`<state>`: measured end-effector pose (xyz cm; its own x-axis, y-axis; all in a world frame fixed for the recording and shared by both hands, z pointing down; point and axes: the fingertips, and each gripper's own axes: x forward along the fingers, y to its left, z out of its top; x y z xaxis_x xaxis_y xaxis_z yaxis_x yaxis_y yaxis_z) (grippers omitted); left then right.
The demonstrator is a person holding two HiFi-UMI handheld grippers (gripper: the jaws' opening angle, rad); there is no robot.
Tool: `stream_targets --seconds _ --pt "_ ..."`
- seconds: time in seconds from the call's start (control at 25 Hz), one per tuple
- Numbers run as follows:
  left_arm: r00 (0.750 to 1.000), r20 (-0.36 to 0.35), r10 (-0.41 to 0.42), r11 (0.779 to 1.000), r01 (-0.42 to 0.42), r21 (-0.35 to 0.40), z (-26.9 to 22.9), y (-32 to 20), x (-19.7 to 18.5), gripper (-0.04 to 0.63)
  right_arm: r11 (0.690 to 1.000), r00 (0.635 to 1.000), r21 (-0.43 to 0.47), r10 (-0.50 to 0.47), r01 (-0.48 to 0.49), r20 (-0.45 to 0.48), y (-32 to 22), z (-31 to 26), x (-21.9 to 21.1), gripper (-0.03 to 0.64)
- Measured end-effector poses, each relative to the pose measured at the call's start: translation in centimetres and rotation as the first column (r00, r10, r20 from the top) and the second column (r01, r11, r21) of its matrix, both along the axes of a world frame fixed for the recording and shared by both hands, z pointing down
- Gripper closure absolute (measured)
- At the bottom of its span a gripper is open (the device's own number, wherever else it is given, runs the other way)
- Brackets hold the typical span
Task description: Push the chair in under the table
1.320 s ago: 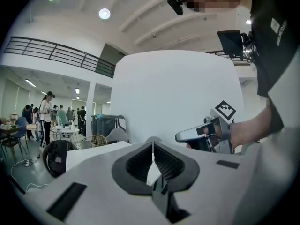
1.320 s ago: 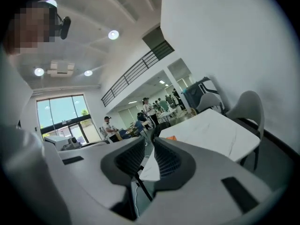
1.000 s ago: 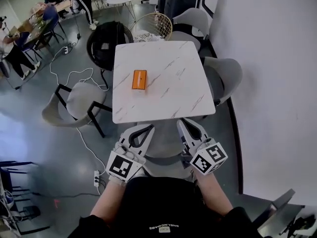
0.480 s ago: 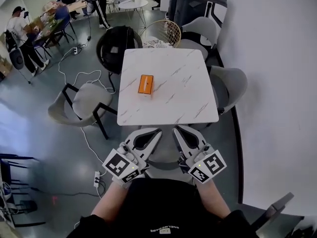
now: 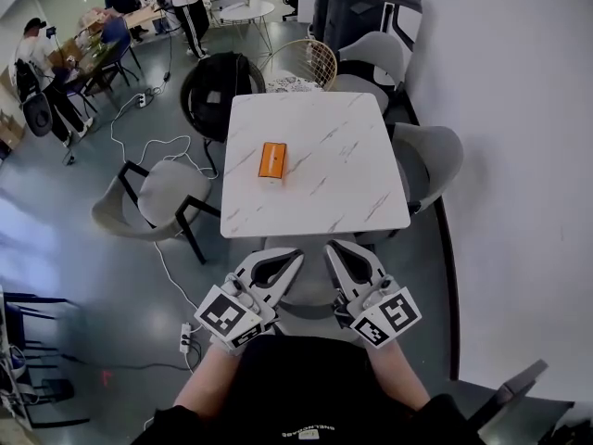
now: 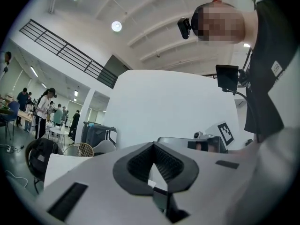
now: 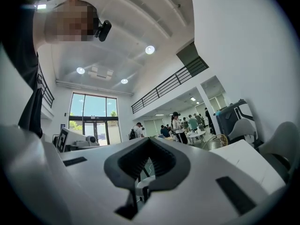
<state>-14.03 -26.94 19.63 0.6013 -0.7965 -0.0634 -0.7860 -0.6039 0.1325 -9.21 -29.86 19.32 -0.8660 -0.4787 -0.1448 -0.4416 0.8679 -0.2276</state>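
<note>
A white marble table (image 5: 320,160) carries an orange box (image 5: 271,159). At its near edge a grey chair (image 5: 310,284) sits partly under the top, its dark back rail close to my body. My left gripper (image 5: 293,256) and right gripper (image 5: 332,248) hover side by side over that chair's seat, both shut and holding nothing. Whether they touch the chair I cannot tell. In the left gripper view the jaws (image 6: 154,146) meet with nothing between them. The right gripper view shows its jaws (image 7: 149,142) closed the same way.
A grey chair (image 5: 148,200) stands pulled out left of the table, with a white cable (image 5: 167,267) and power strip on the floor beside it. Another grey chair (image 5: 434,160) is at the table's right by the wall. A black chair (image 5: 213,82) and people lie beyond.
Both grippers have lifted a little and drawn slightly closer together above the near chair. The table and chairs have not shifted.
</note>
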Motion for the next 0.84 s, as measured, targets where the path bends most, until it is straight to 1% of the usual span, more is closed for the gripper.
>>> stream_targets --seconds 0.16,0.32,0.48,0.56,0.68,0.84 --pt "1.0 0.008 0.012 1.0 -0.012 -0.018 0.4 0.0 0.3 0.592 1.0 1.0 -0.003 0.005 -0.005 -0.011 -0.1 0.3 0.2 0.606" --pt "0.999 -0.031 0.023 0.999 -0.024 -0.021 0.4 0.0 0.3 0.592 1.0 1.0 -0.024 0.013 -0.014 -0.02 -0.3 0.8 0.2 0.606" --pt "0.999 -0.026 0.025 1.0 -0.026 -0.016 0.6 0.0 0.5 0.592 1.0 1.0 -0.03 0.005 -0.005 -0.023 -0.1 1.1 0.3 0.606" --pt "0.998 -0.043 0.052 0.998 -0.053 -0.028 0.7 0.0 0.8 0.592 0.999 1.0 -0.044 0.011 -0.011 -0.018 -0.3 1.3 0.4 0.606" --pt "0.991 -0.088 0.102 0.993 -0.106 -0.043 0.6 0.0 1.2 0.592 0.998 1.0 -0.062 0.024 -0.024 -0.009 -0.6 1.4 0.6 0.606" --pt "0.986 -0.1 0.132 0.989 -0.138 -0.056 0.7 -0.1 1.6 0.592 0.998 0.999 -0.064 0.029 -0.03 -0.018 -0.9 1.5 0.7 0.606"
